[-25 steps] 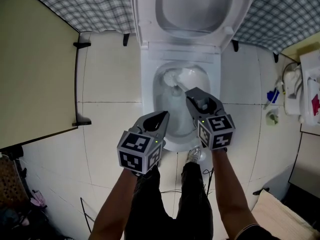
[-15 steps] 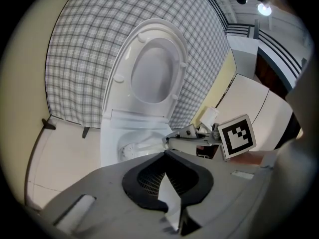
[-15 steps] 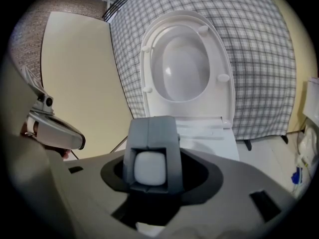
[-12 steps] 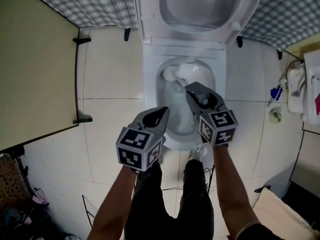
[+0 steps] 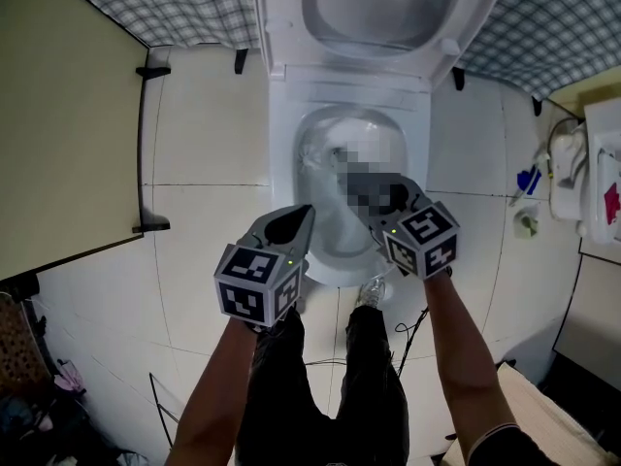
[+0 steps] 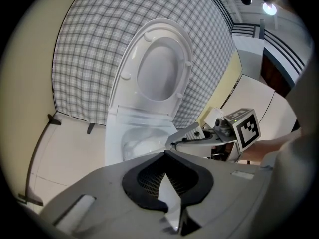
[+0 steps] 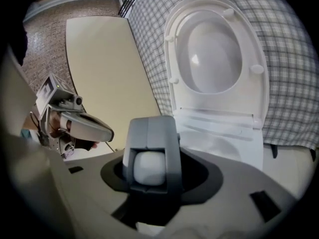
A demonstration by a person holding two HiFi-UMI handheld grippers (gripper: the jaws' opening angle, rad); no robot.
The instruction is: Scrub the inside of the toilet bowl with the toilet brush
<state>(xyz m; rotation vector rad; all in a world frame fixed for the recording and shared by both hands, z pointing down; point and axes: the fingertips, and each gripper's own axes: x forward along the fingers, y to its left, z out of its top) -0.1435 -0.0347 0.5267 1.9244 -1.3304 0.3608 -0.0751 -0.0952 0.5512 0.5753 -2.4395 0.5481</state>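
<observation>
The toilet brush point(image 7: 148, 167) is held end-on in the right gripper point(image 6: 180, 140). The jaws pinch its grey handle, and the white butt shows between them in the right gripper view. From the head view the brush runs from those jaws down into the toilet bowl point(image 5: 312, 168), but a mosaic patch covers its head, so I cannot tell where the bristles touch.

A second ago the brush head lay against the bowl's rear left wall, with the handle slanting back to the gripper at the front right. Since then the right gripper has swung round. It now lies flatter across the bowl's front right part, and its nose is turned more toward the bowl's middle and left.

The left gripper point(image 5: 289, 223) has kept its place just off the bowl's front left rim. It sits beside the right one without touching it, and its jaws are pressed together at the tips with nothing between them.

The lid point(image 5: 378, 8) stands raised behind the bowl against the checked wall point(image 5: 165, 8). A beige panel point(image 5: 68, 134) stands on the tiled floor point(image 5: 209, 144) to the left. The person's dark-trousered legs point(image 5: 320, 386) stand in front of the bowl.
</observation>
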